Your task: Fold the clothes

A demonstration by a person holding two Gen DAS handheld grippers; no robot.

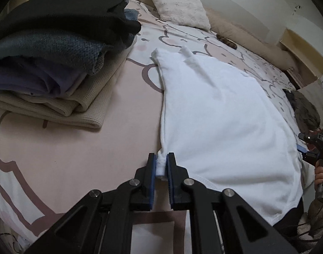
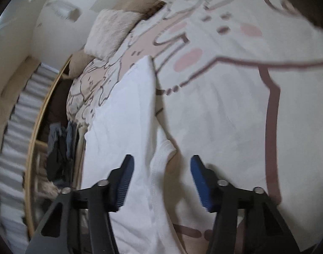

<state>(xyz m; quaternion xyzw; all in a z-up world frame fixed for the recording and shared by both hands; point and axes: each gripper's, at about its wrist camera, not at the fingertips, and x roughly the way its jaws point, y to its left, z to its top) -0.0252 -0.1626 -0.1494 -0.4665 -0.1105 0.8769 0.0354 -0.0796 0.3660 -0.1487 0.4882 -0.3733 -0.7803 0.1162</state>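
Left tongs point(image 1: 161, 167) are clamped on a corner of the white garment point(image 1: 225, 114), which is spread flat on the patterned bed point(image 1: 98, 148). Right tongs point(image 2: 161, 180) are spread wide above its hem. Folded stack point(image 1: 55, 63) is seen left of the garment.

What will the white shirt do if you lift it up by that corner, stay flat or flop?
It will probably flop: the white shirt already bunches where the left gripper pinches its corner. It looks thin and light, so it should lift easily. The rest would likely drag along the bedspread.
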